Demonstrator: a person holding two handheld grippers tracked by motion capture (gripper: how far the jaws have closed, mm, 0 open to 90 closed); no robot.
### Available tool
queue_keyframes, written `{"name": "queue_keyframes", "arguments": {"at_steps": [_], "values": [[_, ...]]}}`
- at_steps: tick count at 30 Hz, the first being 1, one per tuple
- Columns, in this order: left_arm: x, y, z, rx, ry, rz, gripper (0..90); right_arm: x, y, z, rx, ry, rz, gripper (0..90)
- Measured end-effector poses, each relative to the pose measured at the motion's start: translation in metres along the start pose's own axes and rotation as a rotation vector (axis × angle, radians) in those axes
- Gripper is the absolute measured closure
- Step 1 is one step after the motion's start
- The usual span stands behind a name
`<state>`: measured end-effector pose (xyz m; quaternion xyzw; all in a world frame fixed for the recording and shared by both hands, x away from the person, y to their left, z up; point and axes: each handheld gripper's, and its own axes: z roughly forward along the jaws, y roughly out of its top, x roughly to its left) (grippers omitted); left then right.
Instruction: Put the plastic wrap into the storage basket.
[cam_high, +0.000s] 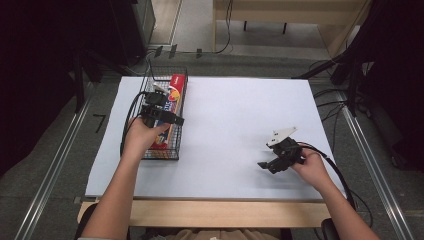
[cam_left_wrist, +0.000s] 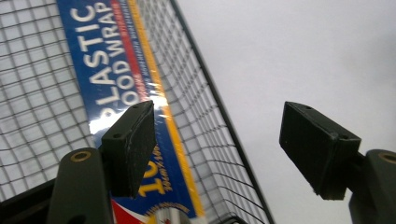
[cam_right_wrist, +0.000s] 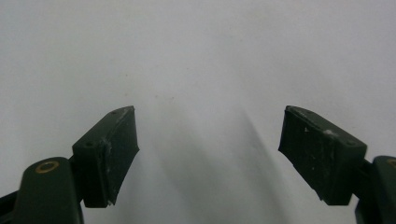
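A black wire basket (cam_high: 176, 131) stands at the left of the white table (cam_high: 235, 125). Inside it lies a long box of plastic food wrap (cam_high: 175, 89), blue, red and yellow, and its label reads clearly in the left gripper view (cam_left_wrist: 112, 70). My left gripper (cam_high: 176, 120) hovers open over the basket's right wall, one jaw above the box and the other above the bare table, as the left gripper view (cam_left_wrist: 217, 149) shows. My right gripper (cam_high: 265, 166) rests low over the table at the right, open, with nothing between its jaws (cam_right_wrist: 208, 154).
The basket's right wall (cam_left_wrist: 219, 135) runs between the left gripper's jaws. The table's wooden front edge (cam_high: 220, 212) lies near the person. Cables (cam_high: 345, 107) trail on the floor beyond the table's right side, with dark equipment at both back corners.
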<state>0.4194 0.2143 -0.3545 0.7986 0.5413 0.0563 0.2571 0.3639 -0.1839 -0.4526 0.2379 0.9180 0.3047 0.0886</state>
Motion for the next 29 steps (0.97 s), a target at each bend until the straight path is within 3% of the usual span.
{"name": "queue_keyframes", "arguments": {"at_steps": [6, 12, 19, 23, 25, 29], "values": [[-0.017, -0.013, -0.004, -0.021, -0.071, 0.073, 27.5, 0.0, 0.0, 0.0, -0.015, 0.021, 0.019, 20.3], [-0.034, -0.027, -0.001, -0.046, -0.135, 0.175, 27.6, 0.001, 0.0, 0.0, -0.012, 0.027, 0.017, 20.3], [-0.059, -0.041, 0.011, -0.035, -0.15, 0.306, 26.5, 0.002, 0.0, 0.001, -0.006, 0.037, 0.014, 20.3], [-0.07, -0.044, 0.012, -0.04, -0.191, 0.329, 26.0, 0.002, 0.0, 0.003, 0.003, 0.045, 0.016, 20.2], [-0.076, -0.046, 0.013, -0.031, -0.247, 0.334, 25.7, 0.001, 0.0, 0.005, 0.011, 0.043, 0.01, 20.3], [-0.087, -0.051, 0.018, -0.022, -0.244, 0.365, 24.7, -0.001, -0.001, 0.01, 0.046, 0.107, 0.044, 21.9]]}}
